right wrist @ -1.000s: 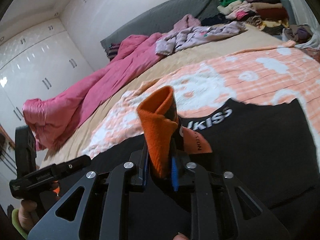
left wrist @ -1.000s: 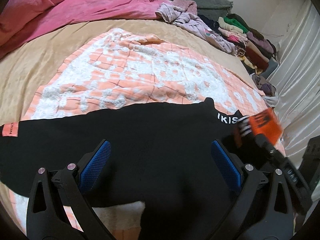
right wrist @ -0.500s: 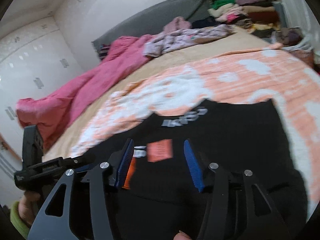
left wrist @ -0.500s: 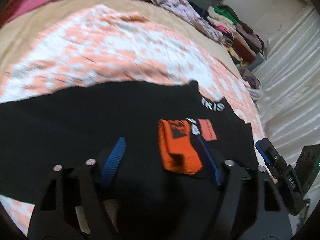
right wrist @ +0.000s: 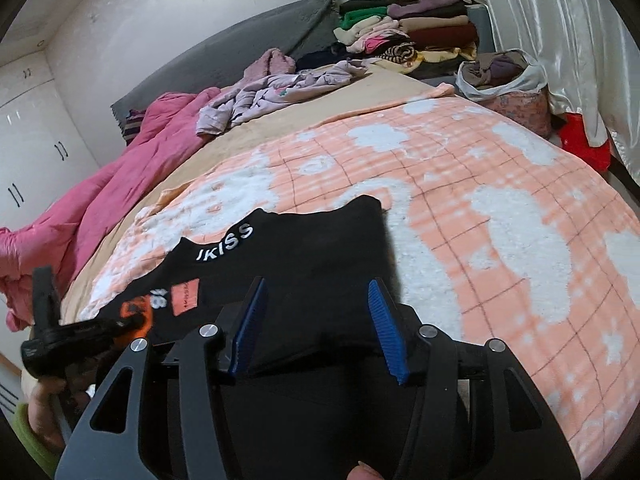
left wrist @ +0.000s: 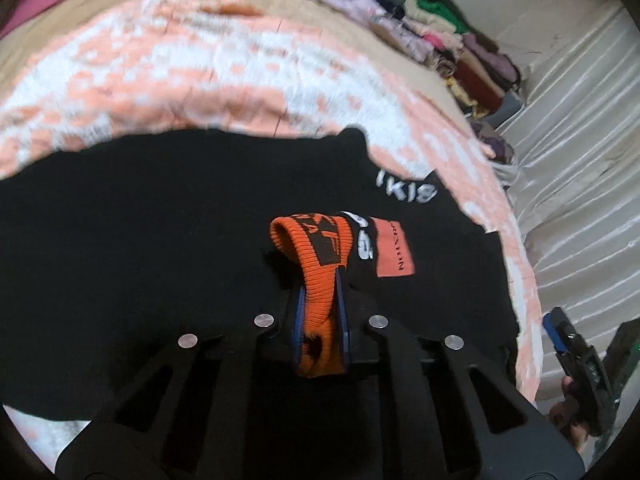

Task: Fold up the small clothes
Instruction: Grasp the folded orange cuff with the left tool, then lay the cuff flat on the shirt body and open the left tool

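A black sweater [left wrist: 160,216] with white lettering lies spread on the peach and white blanket [left wrist: 200,72]; it also shows in the right wrist view [right wrist: 320,252]. My left gripper [left wrist: 320,280] is shut on its orange ribbed cuff [left wrist: 320,256], which lies folded onto the sweater's body beside an orange label [left wrist: 394,250]. My right gripper [right wrist: 320,296] is open and empty above the sweater's right part. The left gripper [right wrist: 132,320] with the cuff shows at the left of the right wrist view.
A pink duvet [right wrist: 100,184] and a lilac garment [right wrist: 272,92] lie at the bed's far side. A stack of folded clothes [right wrist: 408,24] stands in the far corner, with a bag of clothes [right wrist: 504,84] by the white curtain [right wrist: 560,20].
My right gripper let go of the orange cuff, opened and drew back to the right. My left gripper moved over the cuff and shut on it.
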`<state>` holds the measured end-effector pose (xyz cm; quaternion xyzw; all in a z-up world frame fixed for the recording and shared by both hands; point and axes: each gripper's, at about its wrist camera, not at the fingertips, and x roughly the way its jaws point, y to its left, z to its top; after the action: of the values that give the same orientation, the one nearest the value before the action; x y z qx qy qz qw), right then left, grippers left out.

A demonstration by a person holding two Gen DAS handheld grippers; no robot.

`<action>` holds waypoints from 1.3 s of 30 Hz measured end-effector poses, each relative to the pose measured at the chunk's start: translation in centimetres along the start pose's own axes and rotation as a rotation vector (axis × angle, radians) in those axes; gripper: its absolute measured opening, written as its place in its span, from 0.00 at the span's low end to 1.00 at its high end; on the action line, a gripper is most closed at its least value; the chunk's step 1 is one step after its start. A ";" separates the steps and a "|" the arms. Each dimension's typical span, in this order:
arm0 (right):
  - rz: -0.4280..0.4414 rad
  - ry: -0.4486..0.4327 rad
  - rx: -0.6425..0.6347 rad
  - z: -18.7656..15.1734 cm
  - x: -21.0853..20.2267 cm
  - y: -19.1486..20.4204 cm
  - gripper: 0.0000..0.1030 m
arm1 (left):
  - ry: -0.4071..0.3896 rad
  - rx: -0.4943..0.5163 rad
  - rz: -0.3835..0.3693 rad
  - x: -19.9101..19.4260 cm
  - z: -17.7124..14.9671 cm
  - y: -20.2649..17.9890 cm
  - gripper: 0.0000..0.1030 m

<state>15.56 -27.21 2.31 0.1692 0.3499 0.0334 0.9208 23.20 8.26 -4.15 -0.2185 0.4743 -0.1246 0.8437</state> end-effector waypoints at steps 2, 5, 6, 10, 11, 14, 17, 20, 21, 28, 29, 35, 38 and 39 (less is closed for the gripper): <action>-0.007 0.004 -0.013 -0.1 0.2 0.2 0.50 | -0.044 0.047 0.036 -1.5 0.1 -0.6 0.06; -0.005 0.017 -0.039 -0.4 0.8 1.0 0.50 | -0.090 0.106 0.083 -3.2 0.3 -1.1 0.06; -0.006 0.024 -0.045 -0.4 1.1 1.3 0.50 | -0.093 0.113 0.095 -3.4 0.3 -1.1 0.06; -0.015 0.072 -0.077 -1.1 2.6 2.5 0.50 | -0.089 0.130 0.143 -3.6 0.3 -0.8 0.11; -0.018 0.081 -0.085 -1.2 2.8 2.8 0.50 | -0.077 0.124 0.155 -3.5 0.2 -0.3 0.11; -0.022 0.103 -0.111 -1.7 3.6 3.7 0.50 | -0.074 0.094 0.204 -3.8 0.1 0.7 0.19; -0.013 0.109 -0.134 -1.9 4.0 4.4 0.50 | -0.131 0.099 0.203 -5.3 -0.1 0.5 0.23; -0.006 0.119 -0.158 -2.1 4.4 5.1 0.52 | -0.143 0.156 0.198 -5.4 -0.4 -1.1 0.23; -0.008 0.121 -0.169 -2.1 4.5 5.3 0.53 | -0.136 0.178 0.194 -5.0 -0.6 -1.7 0.23; -0.020 0.161 -0.210 -2.3 6.0 6.3 0.55 | 0.024 0.200 0.245 0.1 -2.2 -1.2 0.26; -0.028 0.170 -0.214 -2.3 6.3 6.2 0.55 | 0.030 0.191 0.243 0.4 -2.5 -0.6 0.27; -0.082 0.262 -0.174 -3.5 9.0 4.1 0.56 | 0.018 0.168 0.200 -0.4 -2.8 0.4 0.32; -0.082 0.257 -0.170 -3.6 9.0 4.0 0.56 | 0.013 0.158 0.198 -0.9 -3.0 0.4 0.35; -0.084 0.256 -0.170 -3.5 8.8 4.1 0.56 | 0.010 0.157 0.200 -1.2 -3.1 0.4 0.39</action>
<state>20.13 -20.77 -4.35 0.0705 0.4670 0.0458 0.8802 19.90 8.32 -4.89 -0.1024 0.4869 -0.0777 0.8640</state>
